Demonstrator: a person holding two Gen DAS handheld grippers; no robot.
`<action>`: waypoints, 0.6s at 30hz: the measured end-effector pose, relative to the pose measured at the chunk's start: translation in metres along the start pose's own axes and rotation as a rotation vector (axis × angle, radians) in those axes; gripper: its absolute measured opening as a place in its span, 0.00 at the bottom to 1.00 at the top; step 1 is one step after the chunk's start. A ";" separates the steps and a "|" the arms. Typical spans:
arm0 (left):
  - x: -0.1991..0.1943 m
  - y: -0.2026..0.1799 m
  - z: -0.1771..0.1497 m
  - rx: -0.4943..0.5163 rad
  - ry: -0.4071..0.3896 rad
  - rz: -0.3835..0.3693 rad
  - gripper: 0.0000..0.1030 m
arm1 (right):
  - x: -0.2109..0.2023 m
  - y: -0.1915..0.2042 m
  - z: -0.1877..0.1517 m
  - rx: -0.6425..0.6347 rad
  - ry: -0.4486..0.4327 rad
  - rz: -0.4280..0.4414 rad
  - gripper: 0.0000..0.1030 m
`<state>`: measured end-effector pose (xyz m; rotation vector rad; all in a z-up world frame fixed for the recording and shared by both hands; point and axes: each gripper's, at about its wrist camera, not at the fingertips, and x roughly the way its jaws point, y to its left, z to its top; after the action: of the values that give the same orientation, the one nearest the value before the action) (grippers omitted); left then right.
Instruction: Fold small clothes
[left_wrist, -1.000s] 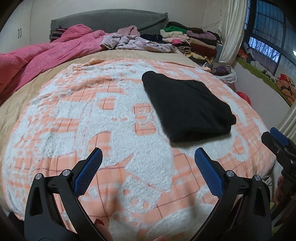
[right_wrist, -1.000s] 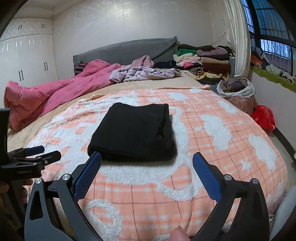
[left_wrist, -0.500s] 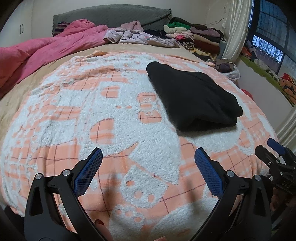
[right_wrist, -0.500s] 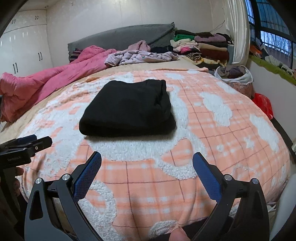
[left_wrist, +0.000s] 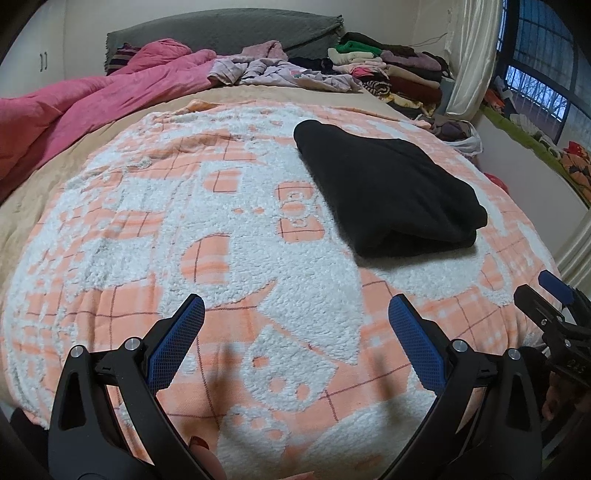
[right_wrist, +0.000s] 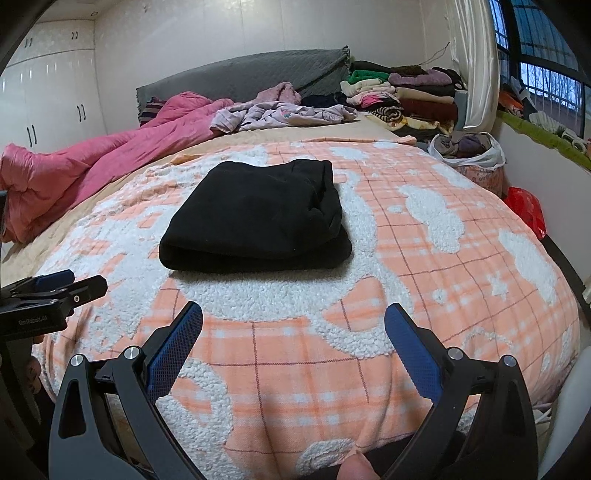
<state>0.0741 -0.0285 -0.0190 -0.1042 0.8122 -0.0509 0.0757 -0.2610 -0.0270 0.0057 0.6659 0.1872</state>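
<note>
Item: black folded garment (right_wrist: 255, 218), lying flat on the orange-and-white plaid fleece blanket (right_wrist: 424, 295) that covers the bed, right of centre in your left wrist view. Your left gripper (left_wrist: 295, 328) hangs above the blanket's near edge, fingers spread wide, nothing between them. Your right gripper (right_wrist: 293, 328) likewise, fingers released and empty, well short of the garment. Lettering on the left gripper body in the right wrist view reads roughly "GenRobot.AI". Background stock: pink quilt (right_wrist: 92, 162), stacked folded clothes (right_wrist: 406, 96), grey headboard (right_wrist: 240, 81).
</note>
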 end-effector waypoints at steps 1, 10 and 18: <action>-0.001 0.000 0.001 0.000 0.001 0.001 0.91 | 0.000 0.000 0.000 0.001 0.001 0.000 0.95; -0.003 0.000 0.002 0.004 -0.001 0.010 0.91 | -0.001 0.000 0.000 0.004 0.001 0.001 0.95; -0.004 0.000 0.002 0.005 -0.001 0.010 0.91 | -0.002 0.000 0.001 0.003 0.000 0.000 0.95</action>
<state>0.0732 -0.0279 -0.0150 -0.0956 0.8120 -0.0429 0.0744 -0.2618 -0.0250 0.0087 0.6658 0.1862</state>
